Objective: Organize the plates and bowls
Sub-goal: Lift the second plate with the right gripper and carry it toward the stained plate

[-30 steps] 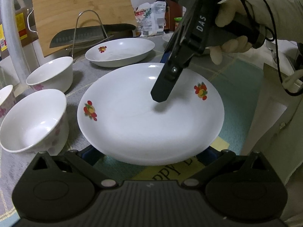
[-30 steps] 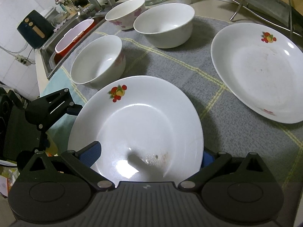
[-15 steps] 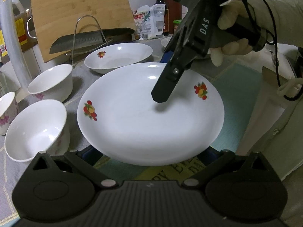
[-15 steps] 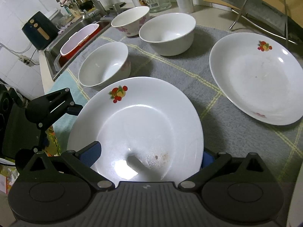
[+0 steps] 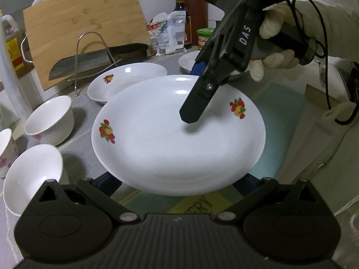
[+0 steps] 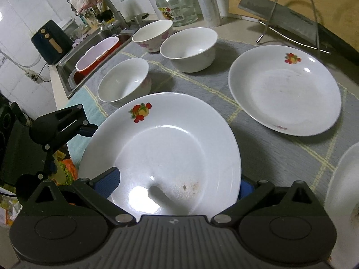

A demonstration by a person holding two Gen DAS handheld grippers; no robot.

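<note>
Both tools grip 1 white plate (image 5: 177,139) raised above the worktop (image 6: 280,152): left tool (image 5: 177,185) clamped on its near rim, right tool (image 5: 195,94) clamped on the far rim.

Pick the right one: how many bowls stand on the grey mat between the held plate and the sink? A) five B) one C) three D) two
C: the right wrist view shows three white bowls, one nearest the held plate, a wider one behind it, and a pink-flowered one beside the sink.
</note>
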